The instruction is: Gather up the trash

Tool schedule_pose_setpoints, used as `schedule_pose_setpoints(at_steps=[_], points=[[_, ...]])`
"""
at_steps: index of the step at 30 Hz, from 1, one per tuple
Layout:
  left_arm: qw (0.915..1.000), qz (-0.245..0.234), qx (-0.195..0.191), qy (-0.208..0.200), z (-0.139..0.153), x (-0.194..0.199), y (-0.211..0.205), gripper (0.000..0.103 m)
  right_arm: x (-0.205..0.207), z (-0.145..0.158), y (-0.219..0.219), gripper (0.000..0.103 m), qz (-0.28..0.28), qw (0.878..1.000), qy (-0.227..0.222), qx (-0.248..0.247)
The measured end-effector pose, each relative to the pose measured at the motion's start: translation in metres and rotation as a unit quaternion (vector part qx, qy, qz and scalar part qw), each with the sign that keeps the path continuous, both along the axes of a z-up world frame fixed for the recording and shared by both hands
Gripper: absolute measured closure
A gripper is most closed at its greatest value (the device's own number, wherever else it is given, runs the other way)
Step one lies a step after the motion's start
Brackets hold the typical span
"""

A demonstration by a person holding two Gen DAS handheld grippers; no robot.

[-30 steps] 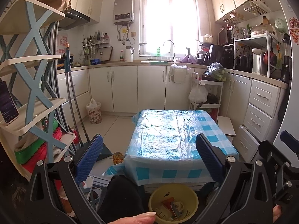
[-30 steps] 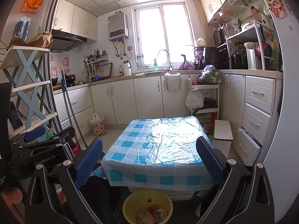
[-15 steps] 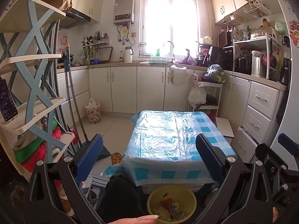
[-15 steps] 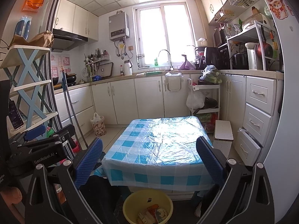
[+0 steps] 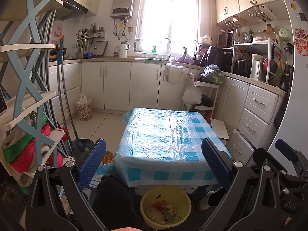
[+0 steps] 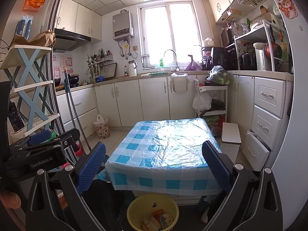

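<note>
A yellow basin (image 5: 165,206) (image 6: 153,212) stands on the floor under the near edge of a low table, with several scraps of trash (image 5: 163,210) (image 6: 156,219) inside. The table (image 5: 169,134) (image 6: 163,146) wears a blue-and-white checked cloth under clear plastic, and its top is bare. My left gripper (image 5: 154,161) hangs open above the basin, nothing between its blue pads. My right gripper (image 6: 154,163) is open too and holds nothing. The left gripper body (image 6: 36,156) shows at the left of the right wrist view.
A person's dark-clad knee (image 5: 113,198) sits left of the basin. A shelf rack (image 5: 28,100) and a broom with dustpan (image 5: 67,104) stand at the left. A flowered bin (image 5: 84,109), a white trolley (image 6: 211,100) and a small white stool (image 6: 231,134) ring the table.
Both views drift slightly; the left wrist view has lifted a little, so the basin sits higher in frame. Both grippers stay open and nothing was picked up.
</note>
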State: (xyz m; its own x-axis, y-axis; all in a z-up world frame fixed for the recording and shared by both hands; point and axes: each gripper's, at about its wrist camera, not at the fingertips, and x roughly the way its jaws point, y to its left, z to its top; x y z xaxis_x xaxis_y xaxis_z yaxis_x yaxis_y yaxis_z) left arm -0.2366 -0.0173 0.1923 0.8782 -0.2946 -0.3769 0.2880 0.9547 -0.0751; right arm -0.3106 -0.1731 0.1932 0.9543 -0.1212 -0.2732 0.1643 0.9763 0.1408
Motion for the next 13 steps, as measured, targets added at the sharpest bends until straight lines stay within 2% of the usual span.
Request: schedule_pose_setpoints(at_steps=[5,7,13], points=[[0.9966,0.042,0.044,-0.055,0.008,-0.012,-0.001,0.007,-0.001,0.001,0.000,0.007,-0.001,1.000,-0.007,-0.005],[0.9966,0.037,0.056,-0.048,0.007,-0.010,-0.005,0.007,0.000,0.001,0.001,0.007,-0.001,1.000,-0.008,-0.007],[0.9980,0.041,0.047,-0.005,-0.002,0.003,-0.002,0.007,-0.004,0.004,0.001,0.007,-0.004,1.000,-0.019,-0.014]])
